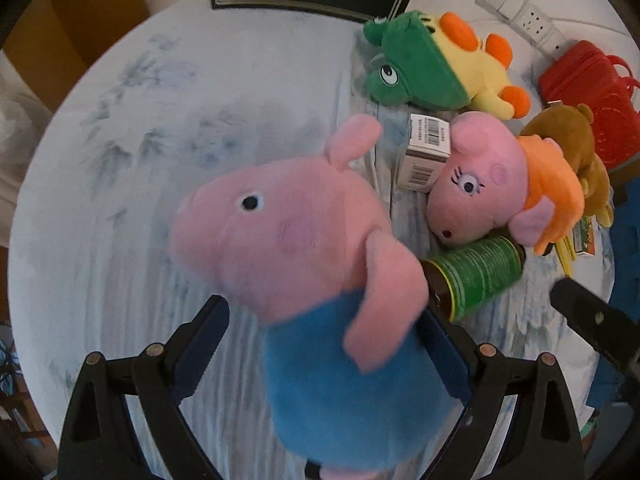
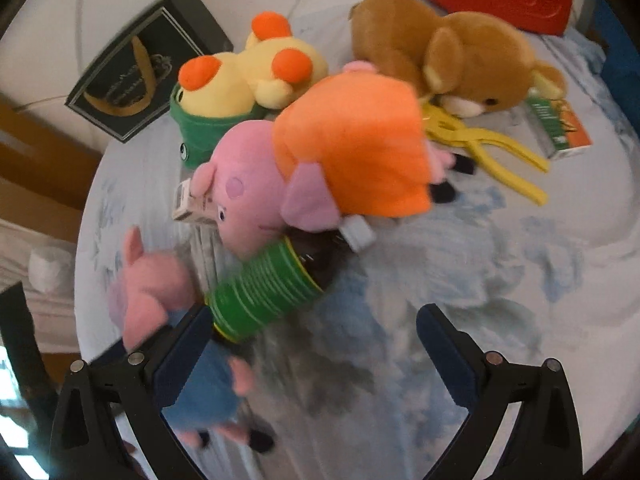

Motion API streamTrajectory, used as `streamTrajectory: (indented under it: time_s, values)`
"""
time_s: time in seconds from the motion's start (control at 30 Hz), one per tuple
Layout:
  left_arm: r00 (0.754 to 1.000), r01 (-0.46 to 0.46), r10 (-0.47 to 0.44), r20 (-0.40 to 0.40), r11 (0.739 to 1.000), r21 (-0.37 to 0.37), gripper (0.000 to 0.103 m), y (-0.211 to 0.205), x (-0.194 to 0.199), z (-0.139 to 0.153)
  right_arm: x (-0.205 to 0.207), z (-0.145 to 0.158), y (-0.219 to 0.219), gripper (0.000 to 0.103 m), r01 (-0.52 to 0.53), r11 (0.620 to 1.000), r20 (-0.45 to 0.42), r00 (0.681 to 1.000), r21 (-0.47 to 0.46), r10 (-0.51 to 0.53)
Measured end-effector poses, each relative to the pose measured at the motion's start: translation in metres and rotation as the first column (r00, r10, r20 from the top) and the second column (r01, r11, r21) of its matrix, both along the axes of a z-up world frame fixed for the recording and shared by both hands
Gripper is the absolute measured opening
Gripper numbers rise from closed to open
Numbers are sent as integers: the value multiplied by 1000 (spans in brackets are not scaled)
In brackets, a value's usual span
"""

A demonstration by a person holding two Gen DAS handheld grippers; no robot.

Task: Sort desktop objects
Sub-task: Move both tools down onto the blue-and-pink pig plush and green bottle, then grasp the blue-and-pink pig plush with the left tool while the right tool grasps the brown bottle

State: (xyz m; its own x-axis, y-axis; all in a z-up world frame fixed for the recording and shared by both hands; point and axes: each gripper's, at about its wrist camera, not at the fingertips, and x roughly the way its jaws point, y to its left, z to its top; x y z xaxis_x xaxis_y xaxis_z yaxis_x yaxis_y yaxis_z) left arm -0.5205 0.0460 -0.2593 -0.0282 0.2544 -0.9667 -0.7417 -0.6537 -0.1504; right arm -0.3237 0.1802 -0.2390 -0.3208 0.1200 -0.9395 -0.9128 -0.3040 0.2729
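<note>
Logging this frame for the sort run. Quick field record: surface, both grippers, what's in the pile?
surface: round table with pale blue-grey patterned cloth
left gripper: jaws wide, blue-bodied pig plush between them; grip unclear
right gripper: open, empty, over bare cloth
pile: orange-dress pig plush, green can on its side, brown bear, yellow-and-green plush, small barcoded box, yellow tongs
</note>
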Motion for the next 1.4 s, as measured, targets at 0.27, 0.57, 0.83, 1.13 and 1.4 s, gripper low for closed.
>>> streamTrajectory:
  time_s: [0.27, 0.57, 0.83, 1.13, 1.4]
  values:
    - [985, 123, -121, -121, 992, 9, 95, 3, 1, -15, -38, -37, 12, 103, 9, 997, 11, 1000, -74, -8]
    - [973, 179, -170, -153, 983, 46, 91, -5, -1, -10, -43, -62, -3, 76, -120, 991, 104, 987, -62, 126]
    - [966, 189, -180, -184, 981, 32, 90, 1, 5, -11, -15, -55, -5, 67, -147, 989, 204, 968, -3, 144]
    - [978, 148, -133, -159, 985, 93, 68, -11, 2, 4, -9, -40, -18, 62, -228, 973, 193, 958, 49, 214]
    - [956, 160, -102, -275, 967, 197, 64, -40, 34, 70, 21, 17, -45, 57, -238, 952, 121, 968, 190, 218]
